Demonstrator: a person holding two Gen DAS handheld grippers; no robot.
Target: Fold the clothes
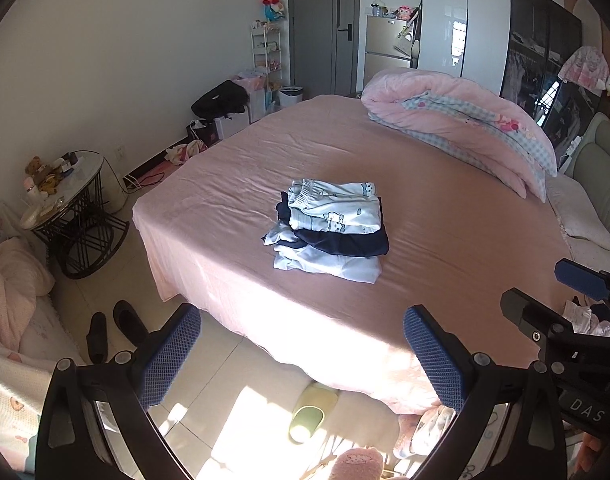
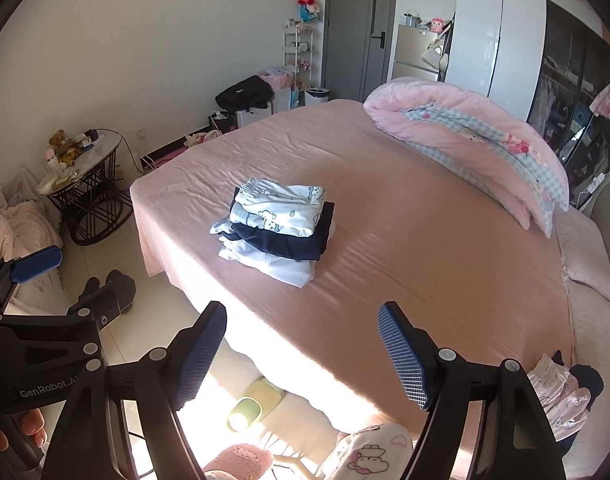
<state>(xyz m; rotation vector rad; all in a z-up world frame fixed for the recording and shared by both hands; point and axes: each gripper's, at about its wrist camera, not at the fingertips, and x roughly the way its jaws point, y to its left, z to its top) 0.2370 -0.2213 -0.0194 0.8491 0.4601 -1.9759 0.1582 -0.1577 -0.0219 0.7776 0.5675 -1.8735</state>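
Bedroom, pink-sheeted bed (image 1: 445, 216), tiled floor (image 1: 209, 380)

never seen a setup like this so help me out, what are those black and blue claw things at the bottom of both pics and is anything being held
They are hand-held grabbers: a person carries one in each hand, each with a camera looking along its two fingers. One picture comes from the left gripper, the other from the right gripper. Each camera also catches the other grabber at its edge.

Both look down at a bed with a pink sheet. On it sits a stack of folded clothes, a rolled pink duvet at the far side, and some loose clothes near the right corner.

Nothing is held: both grabbers are open and empty.
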